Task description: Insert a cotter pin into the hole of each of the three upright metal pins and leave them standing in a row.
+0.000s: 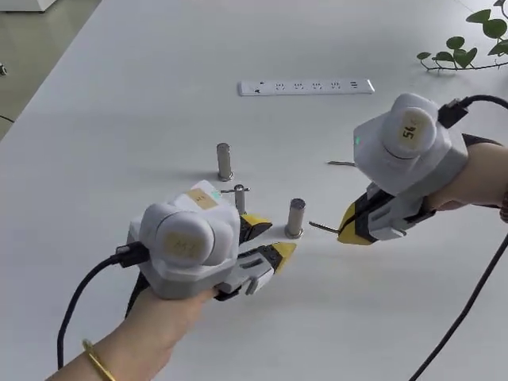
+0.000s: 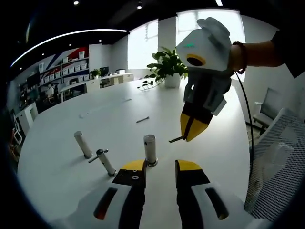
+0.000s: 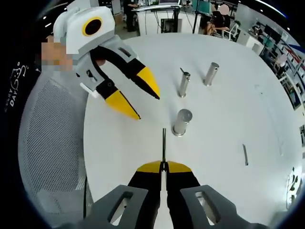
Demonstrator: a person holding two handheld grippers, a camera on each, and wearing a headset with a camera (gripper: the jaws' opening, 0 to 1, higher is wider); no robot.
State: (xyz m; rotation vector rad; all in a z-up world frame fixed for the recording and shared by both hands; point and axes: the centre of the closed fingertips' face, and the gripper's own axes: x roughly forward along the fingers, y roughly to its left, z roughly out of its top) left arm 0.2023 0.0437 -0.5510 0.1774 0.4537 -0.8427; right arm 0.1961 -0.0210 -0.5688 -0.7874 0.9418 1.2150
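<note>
Jaws of your right gripper (image 3: 163,166) are pinched together on a cotter pin (image 3: 163,143), which sticks straight out past the yellow tips. In the head view that cotter pin (image 1: 323,228) lies level, its free end pointing at the nearest metal pin (image 1: 295,217) and stopping just short of it, with a small gap between.

Your left gripper (image 1: 270,238) is spread open and holds nothing. In the left gripper view the nearest metal pin (image 2: 150,149) stands upright just ahead of the gap between its jaws, touching neither of them.

All three pins stand upright on the white table (image 1: 159,95). The middle metal pin (image 1: 240,198) has a fitted cotter pin (image 1: 235,190) through its top, just beside your left gripper's upper tip. The far metal pin (image 1: 224,161) stands apart behind it. I cannot tell where its hole is.

A loose cotter pin (image 1: 341,163) lies flat on the table near your right gripper (image 1: 341,232), and a power strip (image 1: 305,86) lies well beyond.
</note>
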